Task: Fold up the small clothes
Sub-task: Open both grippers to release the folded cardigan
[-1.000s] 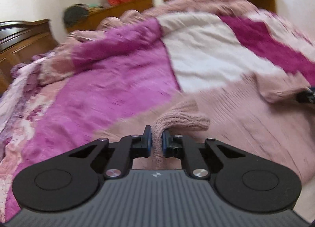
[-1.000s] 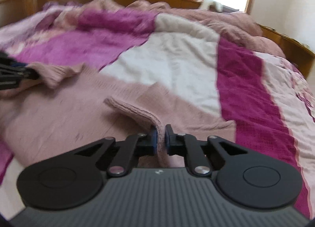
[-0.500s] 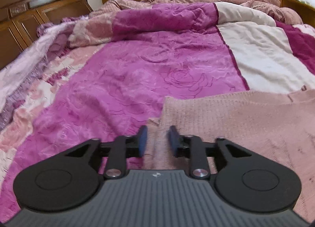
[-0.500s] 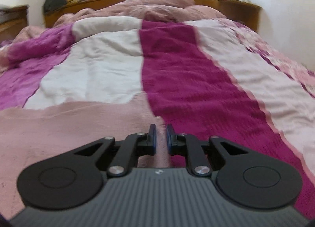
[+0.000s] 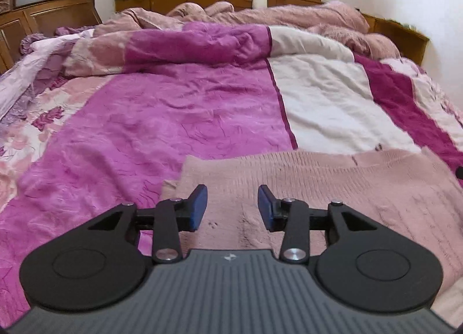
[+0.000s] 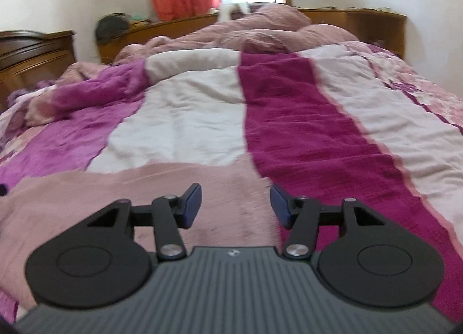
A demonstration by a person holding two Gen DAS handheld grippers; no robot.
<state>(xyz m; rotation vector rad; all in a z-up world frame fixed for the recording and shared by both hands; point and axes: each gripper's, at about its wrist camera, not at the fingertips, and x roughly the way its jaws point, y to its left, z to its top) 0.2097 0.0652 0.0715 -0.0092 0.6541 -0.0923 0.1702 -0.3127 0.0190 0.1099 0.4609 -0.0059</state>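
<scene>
Both claws let go: left claw [image 5: 232, 207] and right claw [image 6: 235, 206] opening, empty, sweater [image 5: 332, 186] laid flat on bed [image 5: 162, 119] — fold placed.

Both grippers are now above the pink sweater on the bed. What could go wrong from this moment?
1. The left gripper and right gripper are opening with no cloth pinched, so the sweater lies free and its fold may relax.
2. The quilt under it is wrinkled and soft; a next pinch might catch quilt together with knit.
3. The right view is blurred, so a grab on the sweater's edge there may miss.
</scene>
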